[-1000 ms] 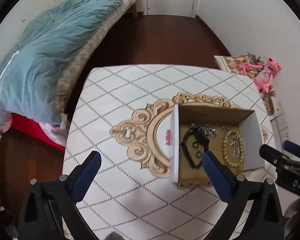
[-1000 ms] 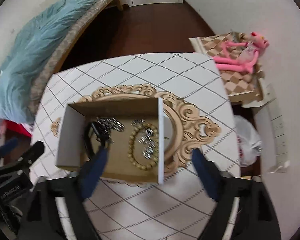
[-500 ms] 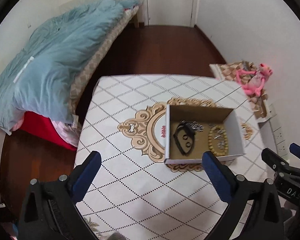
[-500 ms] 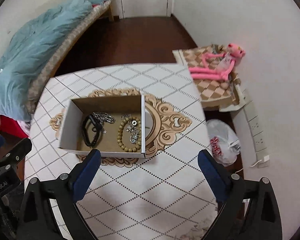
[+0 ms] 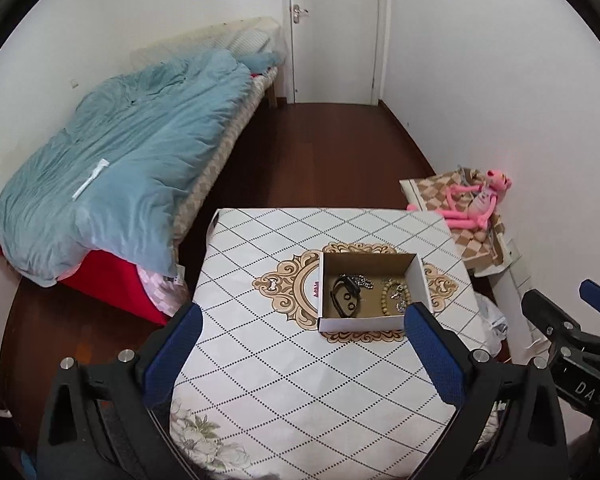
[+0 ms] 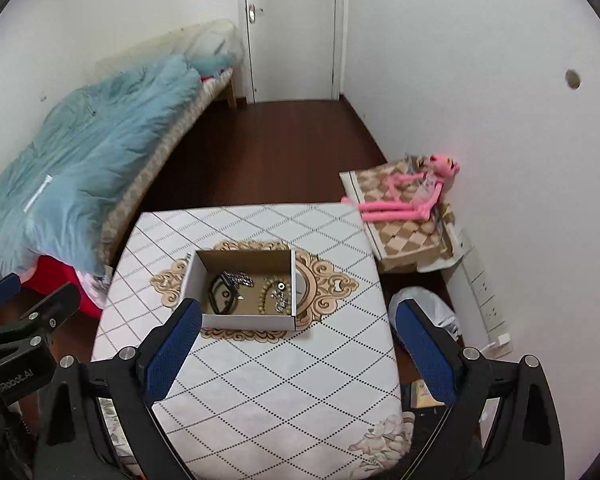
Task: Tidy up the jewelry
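The cardboard box (image 5: 370,292) sits on the gold medallion print at the middle of the worktop (image 5: 284,364), open side up, its long axis running left to right across both views. Inside lie a black band (image 5: 345,298), a silver chain (image 5: 360,280) and a bead bracelet (image 5: 388,298). The left tool (image 5: 298,344) and right tool (image 6: 298,336) both hang spread wide, holding nothing, well short of the box. A bed (image 5: 132,160) with a blue duvet stands left; a pink plush toy (image 5: 476,204) lies right, by the wall.
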`<move>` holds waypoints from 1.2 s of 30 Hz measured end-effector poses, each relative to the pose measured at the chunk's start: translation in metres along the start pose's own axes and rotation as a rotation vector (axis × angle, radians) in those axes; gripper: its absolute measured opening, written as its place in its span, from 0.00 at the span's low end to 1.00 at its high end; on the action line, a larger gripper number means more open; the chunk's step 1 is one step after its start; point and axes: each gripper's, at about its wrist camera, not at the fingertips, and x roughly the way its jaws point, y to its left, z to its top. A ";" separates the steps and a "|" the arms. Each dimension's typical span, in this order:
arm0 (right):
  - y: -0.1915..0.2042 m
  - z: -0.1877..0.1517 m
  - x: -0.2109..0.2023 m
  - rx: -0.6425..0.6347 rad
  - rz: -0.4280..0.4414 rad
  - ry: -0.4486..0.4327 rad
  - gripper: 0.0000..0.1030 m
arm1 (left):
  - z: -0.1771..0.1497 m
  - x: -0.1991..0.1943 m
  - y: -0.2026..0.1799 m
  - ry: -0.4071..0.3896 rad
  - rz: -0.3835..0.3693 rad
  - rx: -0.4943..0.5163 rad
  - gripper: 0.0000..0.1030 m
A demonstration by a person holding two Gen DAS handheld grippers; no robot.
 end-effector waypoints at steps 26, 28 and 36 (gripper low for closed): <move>-0.010 0.006 -0.030 0.016 -0.024 -0.007 1.00 | 0.009 -0.013 -0.007 0.027 0.022 -0.003 1.00; -0.009 0.011 -0.021 0.010 -0.028 0.005 1.00 | 0.012 -0.008 -0.008 0.031 0.019 -0.006 1.00; -0.004 0.025 0.014 -0.014 -0.042 0.060 1.00 | 0.021 0.029 -0.007 0.099 0.031 -0.010 1.00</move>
